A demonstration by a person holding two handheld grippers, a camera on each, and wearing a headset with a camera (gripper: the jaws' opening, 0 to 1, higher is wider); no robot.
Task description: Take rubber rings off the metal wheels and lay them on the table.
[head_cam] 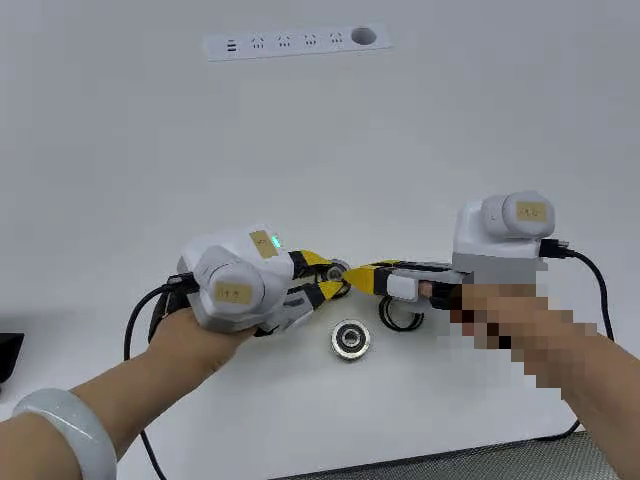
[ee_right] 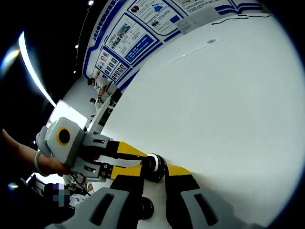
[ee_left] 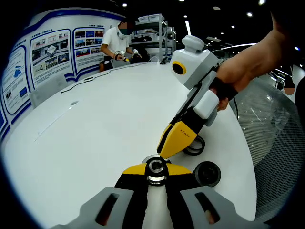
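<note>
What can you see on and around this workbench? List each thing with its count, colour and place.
held wheel: one, silver, between the left gripper's jaws
loose wheel: one, silver with dark rim, on the table nearest the person
rubber rings: count unclear, black, on the table below the right gripper
power strip: one, white, far side of table
table: one, white
cables: two, black, one behind each gripper
bangle: one, pale, left wrist
left gripper: white, yellow-black jaws, shut on held wheel
right gripper: same colours, tips at held wheel
</note>
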